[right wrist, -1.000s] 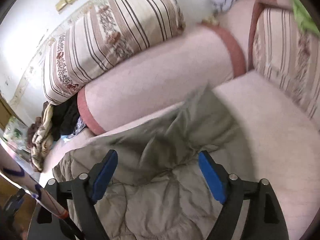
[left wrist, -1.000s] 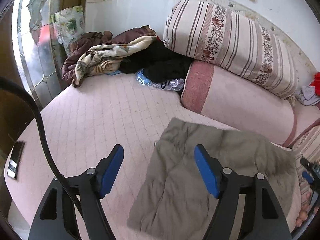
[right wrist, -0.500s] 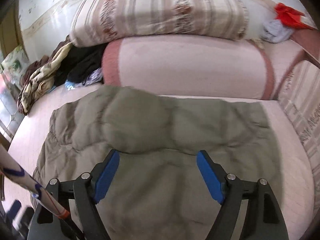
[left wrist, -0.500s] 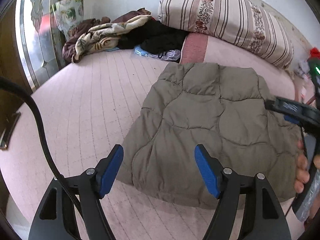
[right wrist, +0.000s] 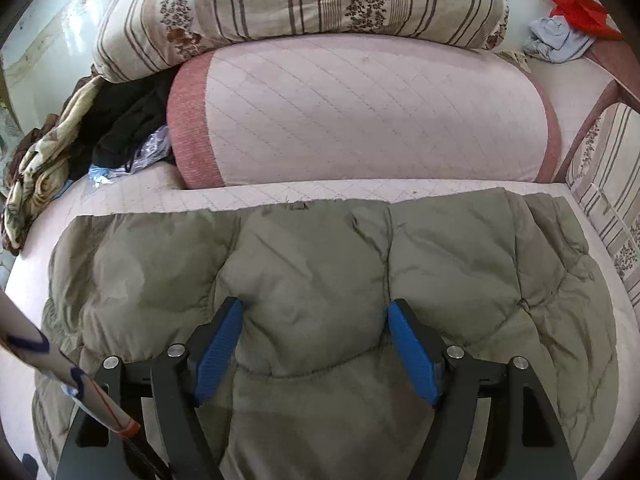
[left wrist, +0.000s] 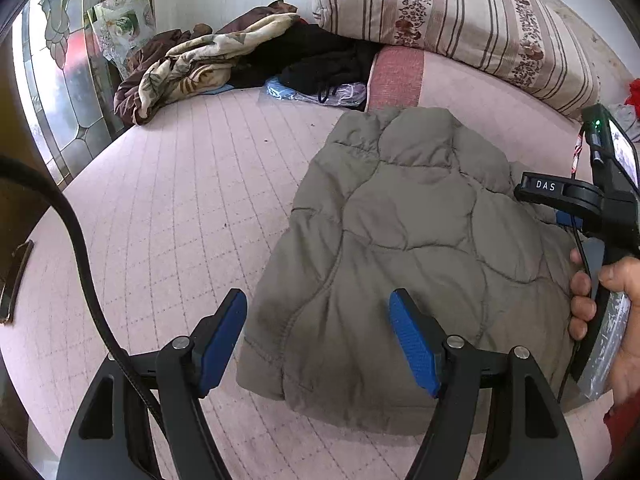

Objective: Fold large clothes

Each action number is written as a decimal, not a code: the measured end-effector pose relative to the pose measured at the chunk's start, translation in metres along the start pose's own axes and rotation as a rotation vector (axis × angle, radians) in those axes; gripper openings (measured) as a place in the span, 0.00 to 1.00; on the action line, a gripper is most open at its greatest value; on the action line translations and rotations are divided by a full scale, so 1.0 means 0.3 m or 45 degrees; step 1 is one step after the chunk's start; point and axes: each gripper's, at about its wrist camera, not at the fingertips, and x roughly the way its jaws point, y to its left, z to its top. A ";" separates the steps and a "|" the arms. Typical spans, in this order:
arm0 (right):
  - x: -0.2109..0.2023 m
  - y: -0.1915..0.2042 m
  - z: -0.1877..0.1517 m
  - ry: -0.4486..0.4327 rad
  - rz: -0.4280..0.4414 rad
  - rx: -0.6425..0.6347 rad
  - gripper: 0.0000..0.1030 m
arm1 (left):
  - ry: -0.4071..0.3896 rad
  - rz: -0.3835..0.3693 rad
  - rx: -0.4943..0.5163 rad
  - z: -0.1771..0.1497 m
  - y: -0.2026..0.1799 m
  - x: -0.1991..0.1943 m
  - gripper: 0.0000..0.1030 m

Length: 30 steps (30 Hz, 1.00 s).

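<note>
At the far left of the pink quilted bed (left wrist: 168, 208), a heap of blankets and dark clothes (left wrist: 224, 56) is seen against the wall, with a striped pillow (left wrist: 452, 12) stacked on a pink bolster (right wrist: 360, 112) to its right. The left gripper (left wrist: 318, 340) is held wide apart and grasps nothing, its fingers straddling the near left edge of the olive quilted jacket (left wrist: 404, 248), which is laid folded flat on the bed in front of the bolster. Further right, the right gripper (right wrist: 314, 350) is likewise spread and empty, its blue pads (right wrist: 408, 352) pressed down into the puffy jacket, and it is gripped by the right hand (left wrist: 612, 308).
</note>
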 end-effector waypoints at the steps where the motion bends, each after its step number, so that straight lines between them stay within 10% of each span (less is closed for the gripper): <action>1: 0.019 -0.001 0.010 0.008 -0.008 0.004 0.79 | 0.005 -0.003 -0.007 0.005 0.008 0.008 0.71; 20: 0.231 0.011 0.097 -0.017 -0.120 0.002 0.93 | 0.036 0.000 -0.046 0.048 0.062 0.069 0.74; 30: -0.055 0.131 0.123 -0.169 -0.125 -0.085 0.92 | -0.008 -0.034 -0.090 0.045 0.100 0.010 0.74</action>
